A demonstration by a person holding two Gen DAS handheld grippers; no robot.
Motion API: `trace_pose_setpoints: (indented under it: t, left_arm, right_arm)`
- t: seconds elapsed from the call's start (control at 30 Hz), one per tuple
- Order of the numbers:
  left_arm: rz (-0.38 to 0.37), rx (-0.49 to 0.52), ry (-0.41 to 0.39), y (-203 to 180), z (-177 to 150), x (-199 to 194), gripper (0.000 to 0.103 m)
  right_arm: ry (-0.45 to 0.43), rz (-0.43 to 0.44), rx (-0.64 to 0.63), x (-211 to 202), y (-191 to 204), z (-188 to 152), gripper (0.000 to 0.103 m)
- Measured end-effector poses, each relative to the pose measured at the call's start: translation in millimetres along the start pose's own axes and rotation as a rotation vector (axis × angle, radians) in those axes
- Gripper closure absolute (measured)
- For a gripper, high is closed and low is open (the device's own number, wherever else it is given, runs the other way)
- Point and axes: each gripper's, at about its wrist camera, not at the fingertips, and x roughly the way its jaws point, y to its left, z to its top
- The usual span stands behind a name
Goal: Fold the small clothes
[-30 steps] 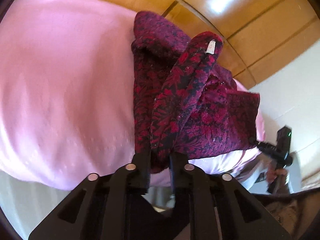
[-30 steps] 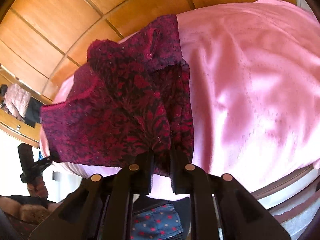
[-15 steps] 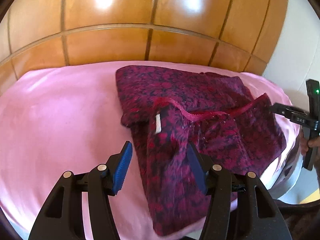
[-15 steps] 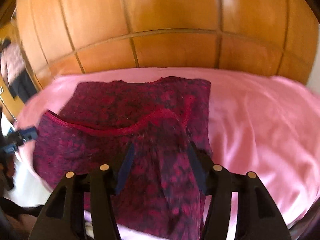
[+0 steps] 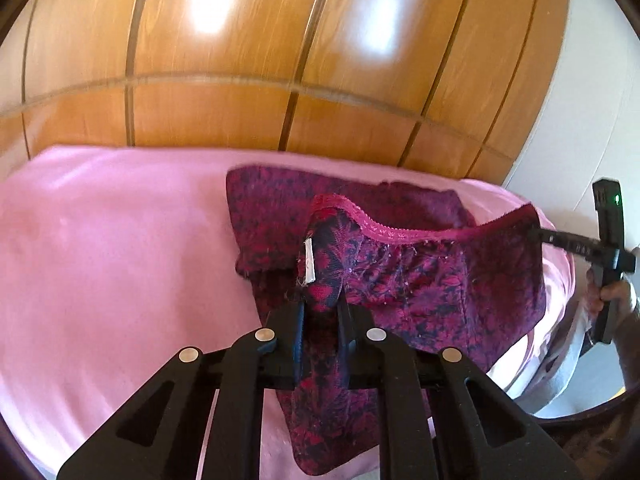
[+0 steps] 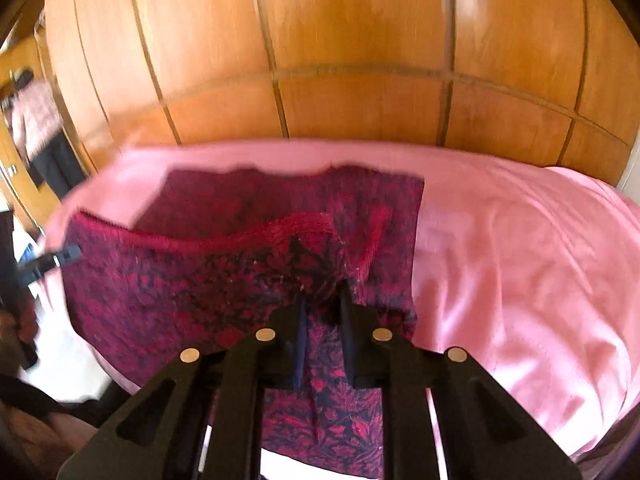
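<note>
While both jaws clamp it | garment (image 5: 432,280): dark red floral knit, pink-trimmed edge, partly lifted

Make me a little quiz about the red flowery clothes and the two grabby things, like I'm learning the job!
1. True or false: the left gripper is open and holds nothing.
2. What does the red patterned garment lie on? A) a wooden floor B) a pink sheet C) a blue towel
3. Fill in: the small white label sits just above the ____ gripper's fingers.

Key:
1. False. Its fingers are shut on the garment, and the right gripper pinches another fold of it.
2. B.
3. Left.
</note>
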Motion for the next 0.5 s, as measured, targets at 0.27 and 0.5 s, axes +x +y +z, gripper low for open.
trace_pose_setpoints:
  t: [0.27,0.5]
  left_arm:
    - [0.047,-0.001,-0.090,8,47,18,0.091]
    - [0.128,-0.009,-0.075,19,81,69,0.091]
  right_arm:
    - [-0.073,-0.003,0.078,14,-14,43,0.089]
    - [-0.101,-0.063,0.112,53,-27,82,0.089]
